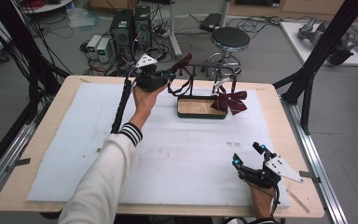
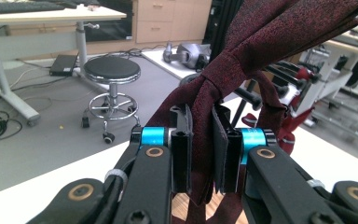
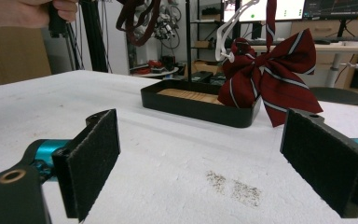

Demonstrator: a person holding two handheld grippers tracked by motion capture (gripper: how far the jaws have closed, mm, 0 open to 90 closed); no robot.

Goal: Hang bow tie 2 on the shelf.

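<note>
Lighting's pretty even and soft overall, looks like overhead room light, so shadows on the white mat (image 1: 177, 140) are faint. The high view is a bit soft and low-res. In the left gripper view the dark red tie (image 2: 261, 42) sits so close it goes slightly blurry, and the room behind is hazy. The right gripper view bends things at the edges, and the monitors far off glow bright.

A lab: computer towers (image 1: 131, 27) and tangled cables (image 1: 58, 28) on the grey floor, black frame posts (image 1: 324, 44), a stool (image 1: 230, 39), far monitors (image 3: 289, 9) on desks.
</note>
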